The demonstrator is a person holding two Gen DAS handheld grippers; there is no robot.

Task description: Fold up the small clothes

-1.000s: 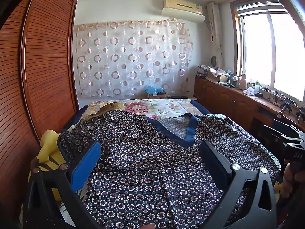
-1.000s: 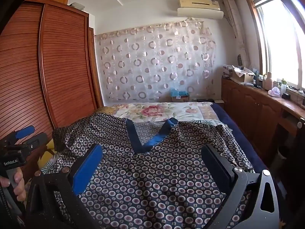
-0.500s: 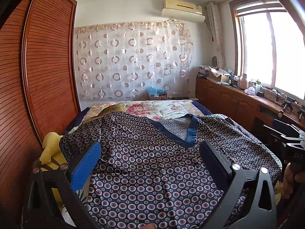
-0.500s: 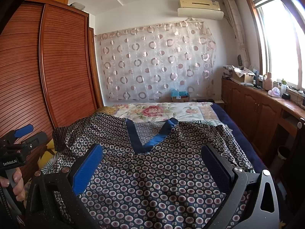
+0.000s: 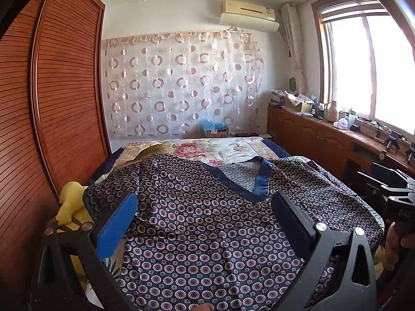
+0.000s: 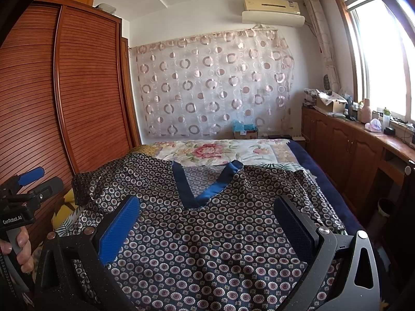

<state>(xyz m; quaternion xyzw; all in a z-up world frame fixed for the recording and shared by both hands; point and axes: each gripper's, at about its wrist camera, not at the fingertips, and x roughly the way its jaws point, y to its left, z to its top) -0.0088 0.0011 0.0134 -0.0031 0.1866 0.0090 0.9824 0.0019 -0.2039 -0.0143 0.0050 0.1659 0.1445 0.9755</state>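
Observation:
A dark navy top [image 5: 207, 223] with a circle print and a blue V-neck band [image 5: 259, 181] lies spread flat on the bed, neck pointing away. It also shows in the right wrist view [image 6: 207, 233]. My left gripper [image 5: 205, 215] is open and empty above the top's left half. My right gripper [image 6: 207, 217] is open and empty above its right half. Each gripper shows at the edge of the other's view, the right one [image 5: 391, 197] and the left one [image 6: 20, 199].
The bed has a floral sheet [image 5: 215, 150] beyond the top. A slatted wooden wardrobe [image 5: 52, 103] stands close on the left. Wooden cabinets [image 6: 358, 150] with clutter run under the window on the right. A yellow cloth [image 5: 70, 207] lies at the bed's left edge.
Both grippers have shifted only slightly, the left view rising a little. The top lies as before.

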